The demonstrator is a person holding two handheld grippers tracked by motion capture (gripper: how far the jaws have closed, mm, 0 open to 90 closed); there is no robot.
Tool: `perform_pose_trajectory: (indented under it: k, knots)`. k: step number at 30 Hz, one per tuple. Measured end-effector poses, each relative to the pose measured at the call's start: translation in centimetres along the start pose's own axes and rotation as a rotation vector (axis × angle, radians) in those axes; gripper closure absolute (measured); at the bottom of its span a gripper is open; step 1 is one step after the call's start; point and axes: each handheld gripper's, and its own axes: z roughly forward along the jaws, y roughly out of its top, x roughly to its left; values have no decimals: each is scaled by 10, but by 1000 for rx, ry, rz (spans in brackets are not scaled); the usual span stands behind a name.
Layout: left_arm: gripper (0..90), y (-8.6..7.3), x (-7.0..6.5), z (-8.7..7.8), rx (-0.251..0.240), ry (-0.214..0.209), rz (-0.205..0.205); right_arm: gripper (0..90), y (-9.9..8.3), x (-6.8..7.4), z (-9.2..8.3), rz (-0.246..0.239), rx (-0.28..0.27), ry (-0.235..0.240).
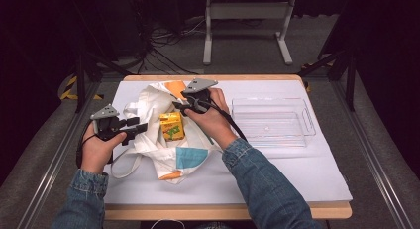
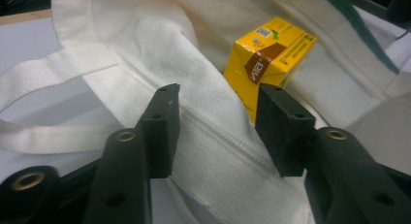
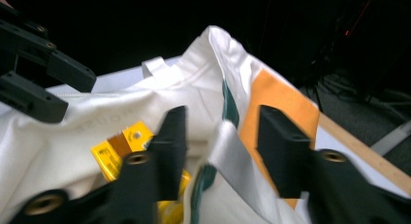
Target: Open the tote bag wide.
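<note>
A white table (image 1: 297,174) is lying under everything, and on its right half a clear plastic tray (image 1: 272,121) is sitting well apart from the work. A white cloth bag (image 1: 148,110) with orange and teal patches is sprawling across the left half, its handles trailing toward the near edge. A yellow juice carton (image 1: 172,126) is sitting in the bag's mouth, between the two hands.

The high view is giving the whole layout: the left gripper (image 1: 132,130) is reaching in at the bag's left edge, and the right gripper (image 1: 179,106) is coming in at the bag's far rim, just beyond the carton. The tray is showing there alone of the three views.

The left gripper view is bringing out what the high view is blurring: a fold of the bag's hemmed edge (image 2: 213,136) is running between the two jaws, which are standing partly spread, and whether the pads are pressing the cloth is not clear. The carton (image 2: 266,64) is lying just past the right-hand jaw, not between them.

The right gripper view is showing a handle strap (image 3: 225,151) rising between its jaws, also partly spread, with the carton (image 3: 118,151) half hidden behind the left-hand jaw and the other gripper (image 3: 39,83) looming at upper left.
</note>
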Motion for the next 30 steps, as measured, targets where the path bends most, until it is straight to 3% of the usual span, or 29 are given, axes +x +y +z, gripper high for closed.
perform_pose_trajectory:
  k: [3,6,7,17,24,30]
  knots:
    - [659,-1,0,1,8,-7,3,751,-2,-4,0,-10,31,-5]
    - [736,-2,1,1,21,-4,10,811,-3,-8,-4,-17,46,-18]
    - [824,-2,1,0,18,-10,10,834,-4,-11,-9,-23,48,-33]
    - [865,-10,9,1,38,12,-41,840,-15,-28,-27,-7,75,-78]
    - [868,-13,9,4,64,21,-41,843,-43,-43,-29,59,169,-118]
    - [868,-14,10,4,76,17,-50,843,-56,-51,-29,93,270,-143]
